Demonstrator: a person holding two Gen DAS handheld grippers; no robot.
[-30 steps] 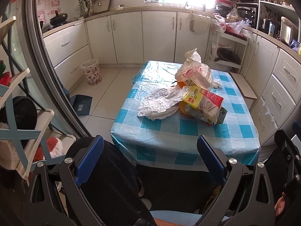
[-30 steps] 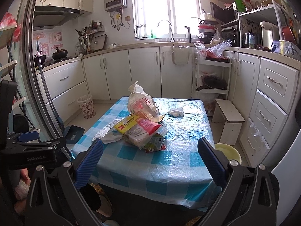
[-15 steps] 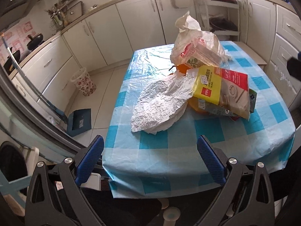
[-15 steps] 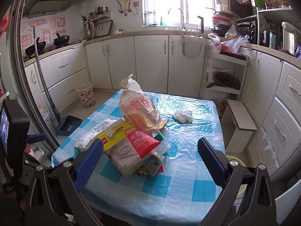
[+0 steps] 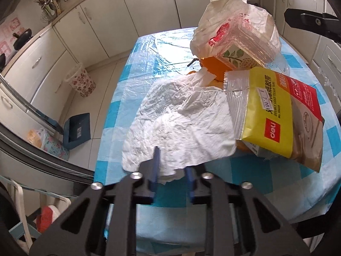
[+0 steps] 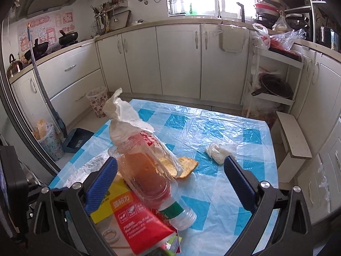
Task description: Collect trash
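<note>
A pile of trash lies on the blue-checked table (image 5: pixel 119 111). A crumpled white paper (image 5: pixel 181 123) is nearest, with a yellow and red tape pack (image 5: pixel 277 115) to its right and a white plastic bag (image 5: pixel 234 27) holding a clear container behind. My left gripper (image 5: pixel 171 175) points down at the paper's near edge. Its jaws are closing, and the paper's edge is pinched between the blue pads. My right gripper (image 6: pixel 170 166) is open wide above the pile, with the bagged container (image 6: pixel 145 170) between its fingers, untouched. A clear bottle (image 6: pixel 179 211), an orange peel (image 6: pixel 187 166) and a small white wad (image 6: pixel 217 151) lie close by.
A floral waste basket (image 5: pixel 80 82) stands on the floor by the cabinets, left of the table. A blue dustpan (image 5: pixel 77 130) and a lined bin (image 6: pixel 49 140) are nearer. A low wooden stool (image 6: pixel 294 136) stands right of the table. White cabinets ring the room.
Both grippers came forward and down over the table. The left jaws went from wide open to narrow around the white paper's near edge. The right jaws stayed wide.
</note>
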